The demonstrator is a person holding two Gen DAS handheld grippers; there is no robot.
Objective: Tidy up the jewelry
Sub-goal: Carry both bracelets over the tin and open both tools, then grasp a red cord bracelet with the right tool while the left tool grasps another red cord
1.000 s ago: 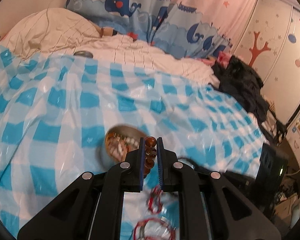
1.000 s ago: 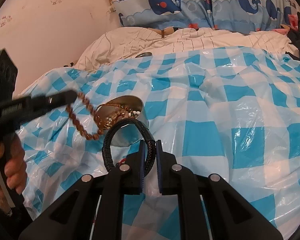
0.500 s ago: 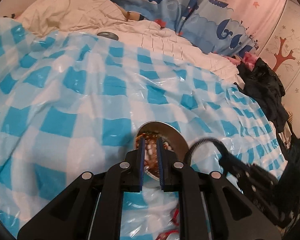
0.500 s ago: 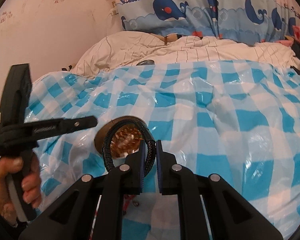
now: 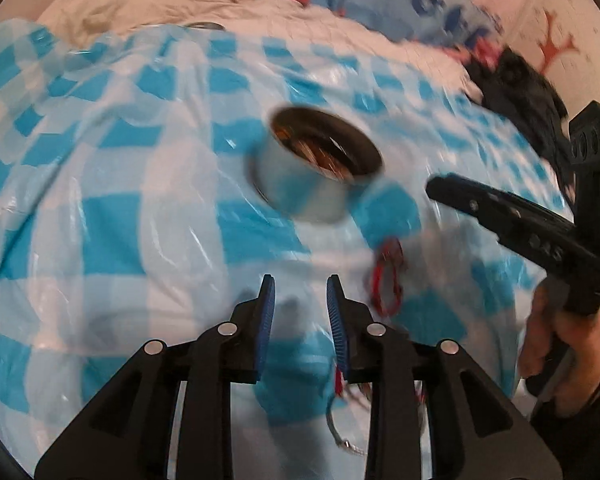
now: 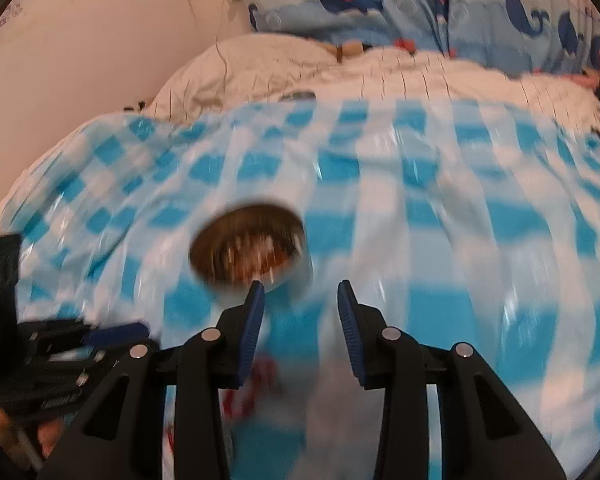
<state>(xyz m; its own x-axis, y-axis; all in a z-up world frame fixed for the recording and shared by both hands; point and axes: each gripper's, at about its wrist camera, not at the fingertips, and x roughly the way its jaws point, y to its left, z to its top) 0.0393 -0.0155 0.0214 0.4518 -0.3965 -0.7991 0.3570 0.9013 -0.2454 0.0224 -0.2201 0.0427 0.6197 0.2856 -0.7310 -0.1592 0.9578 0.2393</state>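
A round metal tin point(image 5: 300, 184) point(image 6: 300, 276) stands on the blue-checked plastic sheet point(image 5: 112, 220) point(image 6: 460, 240) with brown beads and other jewelry point(image 5: 320, 156) point(image 6: 256, 256) inside. My left gripper point(image 5: 300, 284) hangs in front of the tin, its jaws opening with nothing between them. A red bracelet point(image 5: 386, 280) lies just right of it, and a thin chain point(image 5: 342, 440) shows beneath its fingers. My right gripper point(image 6: 299, 288) is at the tin's near rim, jaws opening and empty. Red jewelry point(image 6: 252, 388) lies blurred below its left finger. Both views are motion-blurred.
The sheet covers a bed with a cream quilt point(image 6: 340, 76) and whale-print fabric point(image 6: 380, 0) behind it. Dark clothes point(image 5: 516, 84) are heaped at the right. A small metal lid point(image 5: 202, 25) lies on the quilt's edge. A hand point(image 5: 560, 340) holds the other gripper.
The brown bead string has left my left gripper and the black coiled band my right; both sets of jaws have opened. My left gripper dropped lower and back from the tin.
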